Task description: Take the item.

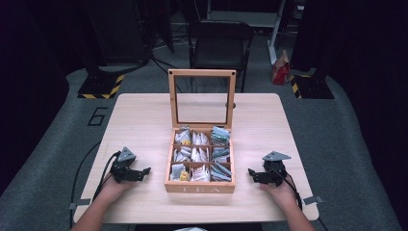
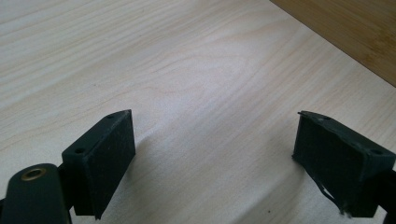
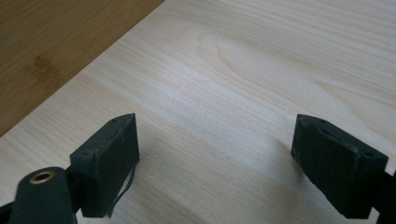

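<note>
Pale wood tabletop, grain running under both grippers. Left gripper sits low over the tabletop, jaws spread wide apart, nothing between them; in the left gripper view just bare wood shows between the pads. Right gripper same story: jaws wide apart, empty, bare tabletop in the gap in the right gripper view. Each is held by a hand coming in from the near edge, left hand, right hand.

Wooden tea box stands between the two grippers, near each but touching neither. Jaw tips of both point inward at its side walls. Box wall shows as a darker wood band ahead of the left gripper's jaws to their right, and ahead of the right gripper's jaws to their left.

Box lid is open, standing upright at the far side, glass pane in a wood frame. Nine compartments, three by three, all holding tea packets, mostly white and grey-green, a yellow bit in the row closest to the grippers. "TEA" lettering on the front wall.

Cables trail from each gripper back along the forearms.
</note>
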